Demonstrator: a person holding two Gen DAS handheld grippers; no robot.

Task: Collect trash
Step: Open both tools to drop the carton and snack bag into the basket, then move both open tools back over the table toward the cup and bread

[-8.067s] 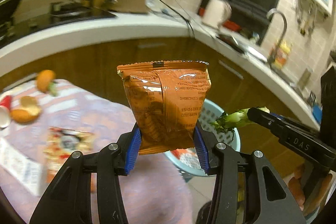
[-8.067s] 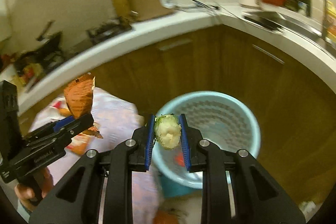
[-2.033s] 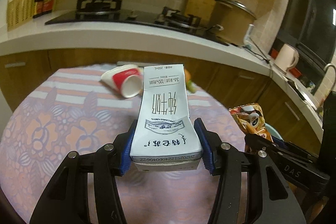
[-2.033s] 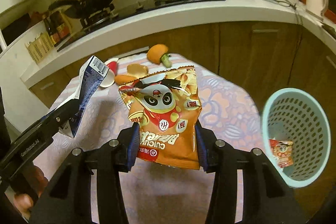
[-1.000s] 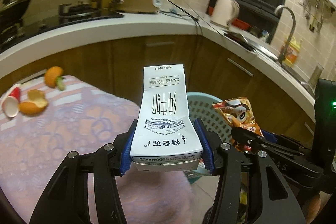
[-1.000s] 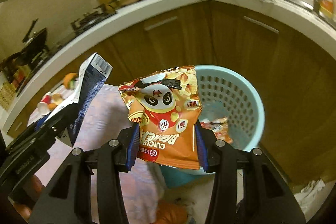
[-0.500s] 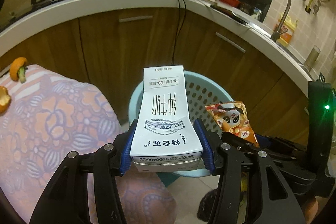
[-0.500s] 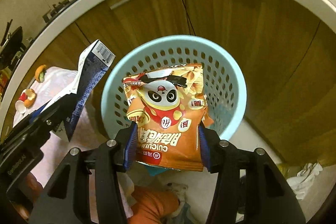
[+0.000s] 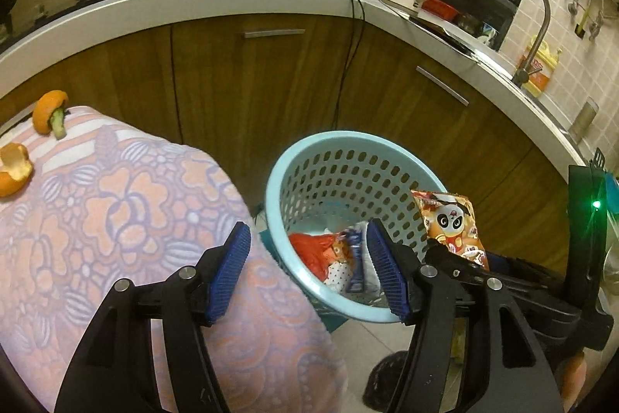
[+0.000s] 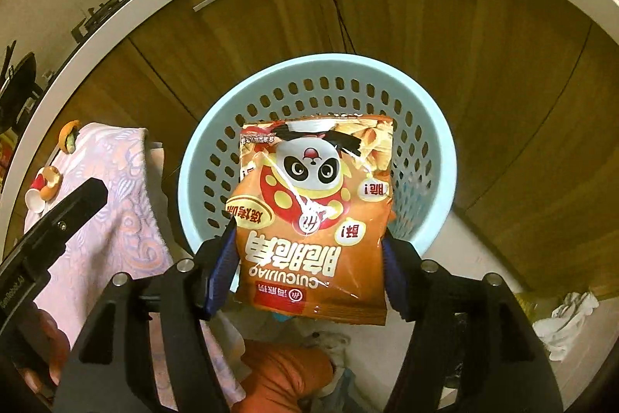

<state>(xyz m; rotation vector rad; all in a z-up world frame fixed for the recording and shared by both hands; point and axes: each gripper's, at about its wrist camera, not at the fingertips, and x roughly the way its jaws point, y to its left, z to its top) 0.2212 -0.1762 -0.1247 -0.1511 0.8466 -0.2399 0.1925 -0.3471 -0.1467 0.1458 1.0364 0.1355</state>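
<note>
Left gripper (image 9: 307, 268) spread wide, holding nothing, above basket (image 9: 294, 157) edge. Milk carton (image 9: 358, 260) lies inside basket among wrappers. Right gripper (image 10: 307, 271) clamps snack bag (image 10: 313, 215) directly over basket (image 10: 445, 149).

My left claw (image 9: 307, 268) is gaping wide with nothing between its pads; my right claw (image 10: 307, 268) is clamping a snack bag (image 10: 315, 215).
</note>
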